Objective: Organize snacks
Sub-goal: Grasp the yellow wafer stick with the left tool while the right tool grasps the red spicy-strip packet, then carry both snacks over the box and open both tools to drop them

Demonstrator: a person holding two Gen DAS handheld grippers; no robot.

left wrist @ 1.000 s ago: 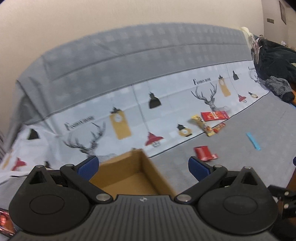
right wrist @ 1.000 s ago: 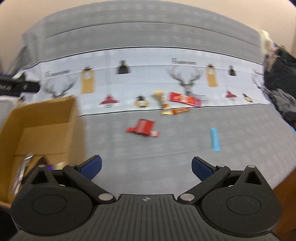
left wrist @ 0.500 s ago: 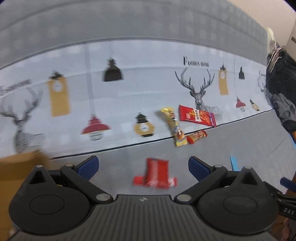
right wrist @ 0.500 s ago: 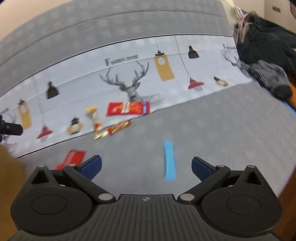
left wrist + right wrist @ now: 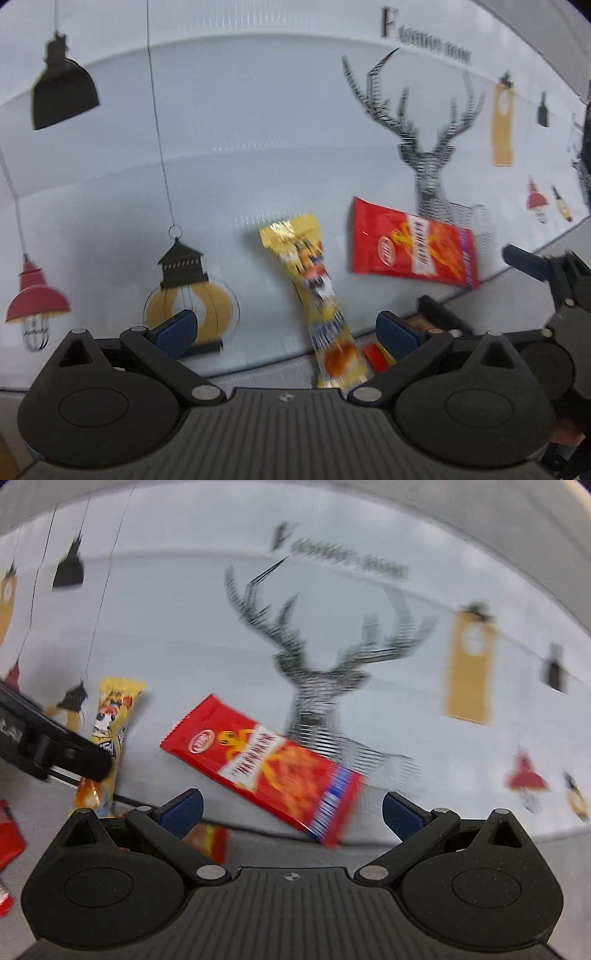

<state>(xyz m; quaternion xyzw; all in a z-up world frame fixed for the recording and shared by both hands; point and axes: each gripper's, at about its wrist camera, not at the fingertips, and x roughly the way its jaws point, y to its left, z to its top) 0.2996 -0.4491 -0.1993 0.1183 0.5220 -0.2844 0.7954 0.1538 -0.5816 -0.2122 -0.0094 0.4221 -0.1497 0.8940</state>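
Swung off the box, now low over yellow wrapper [image 5: 314,288] and red packet [image 5: 266,764] on printed cloth [image 5: 240,147]. Left gripper [image 5: 284,328], right gripper [image 5: 291,808] spread, empty. Light, crinkly, slippery (probably); pinch mid-length.

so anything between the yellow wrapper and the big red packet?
No, only bare printed cloth separates the yellow wrapper from the red packet; the left wrist view shows it, the right wrist view agrees.

The yellow snack bar [image 5: 314,280] and red snack packet [image 5: 266,764] wear glossy, crinkled foil-like wrappers. Under them lies matt woven cloth [image 5: 240,147] with flat printing. Both grippers' bodies look like matt black ribbed plastic.
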